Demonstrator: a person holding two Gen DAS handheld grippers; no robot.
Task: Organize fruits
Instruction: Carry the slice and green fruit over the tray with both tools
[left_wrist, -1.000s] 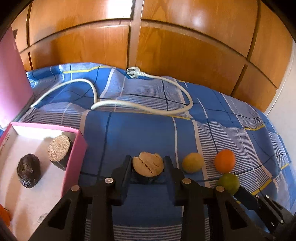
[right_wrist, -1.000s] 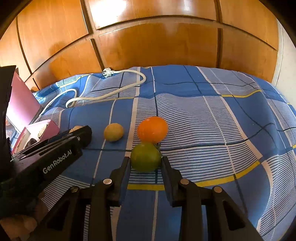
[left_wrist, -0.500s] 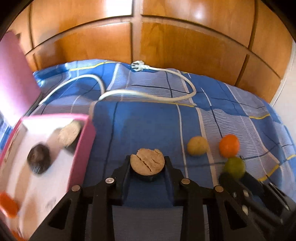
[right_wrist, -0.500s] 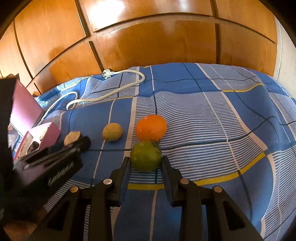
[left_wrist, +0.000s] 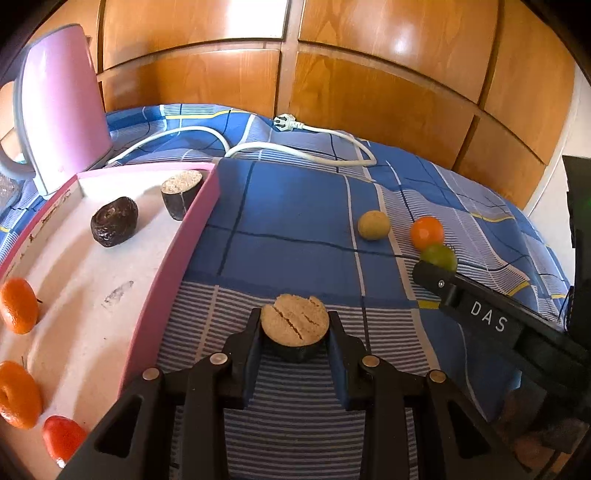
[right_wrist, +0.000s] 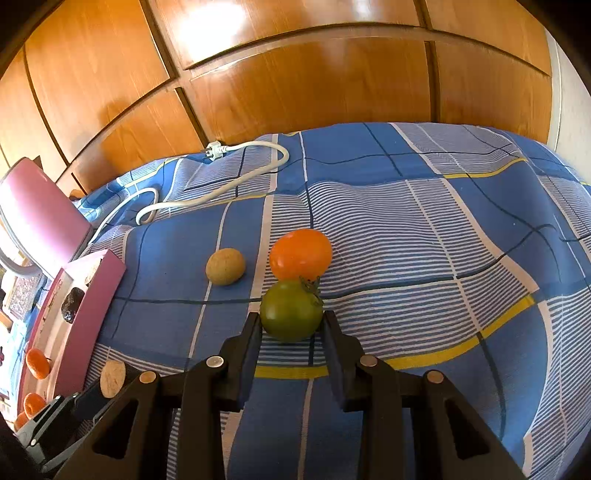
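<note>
We see the pink box (left_wrist: 177, 254) at left holding fruit; our left gripper (left_wrist: 295, 332) clamps a halved dark fruit (left_wrist: 294, 320) beside it, our right gripper (right_wrist: 291, 325) grips the green tomato (right_wrist: 291, 309) on the bedspread (right_wrist: 406, 229)

Bedroom: checked bedspread (right_wrist: 424, 229), wooden wardrobe (right_wrist: 295, 92)

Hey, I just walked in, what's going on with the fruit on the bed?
A person is sorting fruit into a pink box on the blue bedspread, using two handheld claws. The left claw grips a cut fruit half right beside the box. The right claw is closed on a green tomato touching an orange fruit; a small yellowish fruit lies nearby. The box already holds oranges, a dark wrinkled fruit, another cut half and something red.
</note>
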